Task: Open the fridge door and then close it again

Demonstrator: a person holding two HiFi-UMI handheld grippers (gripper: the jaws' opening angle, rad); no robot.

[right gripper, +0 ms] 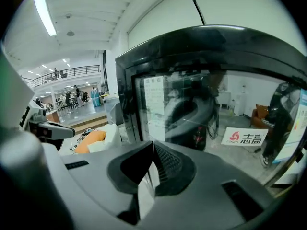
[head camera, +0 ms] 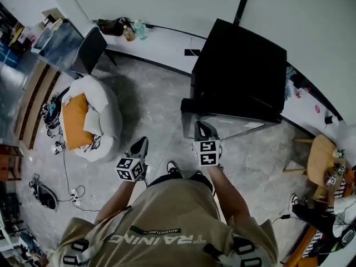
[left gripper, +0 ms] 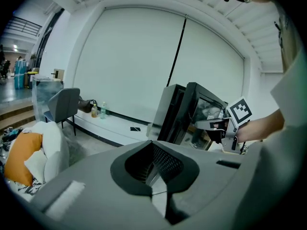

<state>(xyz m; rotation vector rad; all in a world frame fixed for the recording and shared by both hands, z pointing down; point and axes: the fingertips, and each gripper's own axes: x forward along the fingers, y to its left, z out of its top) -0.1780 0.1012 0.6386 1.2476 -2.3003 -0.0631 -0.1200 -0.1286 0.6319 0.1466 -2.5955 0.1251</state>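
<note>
The black fridge (head camera: 239,65) is standing upright against the white wall, long axis vertical, its glass door (right gripper: 201,114) facing the person; whether that door is ajar, I can't tell. Left of the fridge, a white beanbag (head camera: 103,115) is holding an orange cushion (head camera: 75,121). The right gripper (head camera: 203,130) is hovering just before the fridge door, jaws pressed together, empty. The left gripper (head camera: 140,145) is hanging further left, jaws together too, nothing between them. Behind the glass, a dark bottle (right gripper: 199,137) is showing faintly.
</note>
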